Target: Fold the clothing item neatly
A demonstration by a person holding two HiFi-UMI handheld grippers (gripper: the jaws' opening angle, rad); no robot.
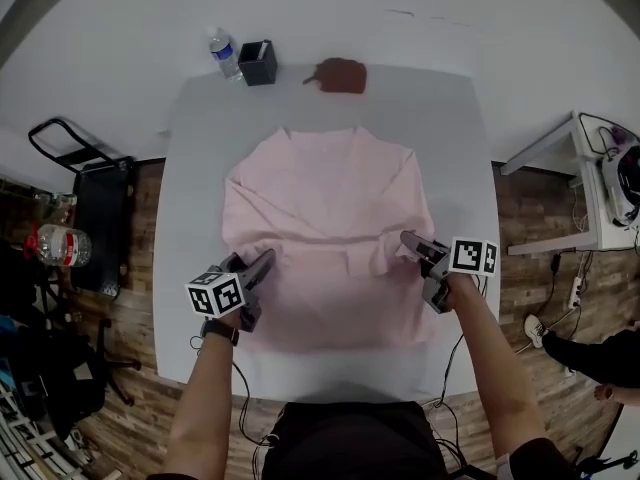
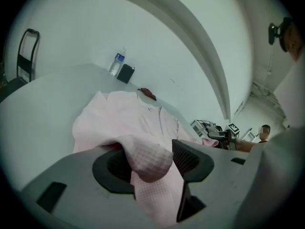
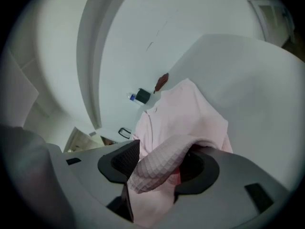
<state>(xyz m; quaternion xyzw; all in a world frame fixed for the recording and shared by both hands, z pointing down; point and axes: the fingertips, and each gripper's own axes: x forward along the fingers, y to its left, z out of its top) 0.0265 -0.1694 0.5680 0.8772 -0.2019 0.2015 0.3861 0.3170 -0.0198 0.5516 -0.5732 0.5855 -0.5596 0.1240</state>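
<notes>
Sagging pink shirt [image 1: 325, 193] folds between parted jaws of left gripper [image 2: 151, 160] and right gripper [image 3: 159, 165], unclear overhead.

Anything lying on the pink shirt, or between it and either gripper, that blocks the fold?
Nothing visible does. The pink shirt is bare on top, and its fabric lies between the open jaws of the left gripper and the right gripper. The water bottle, black container and brown object stand beyond it, apart.

No legible text, labels or numbers anywhere
</notes>
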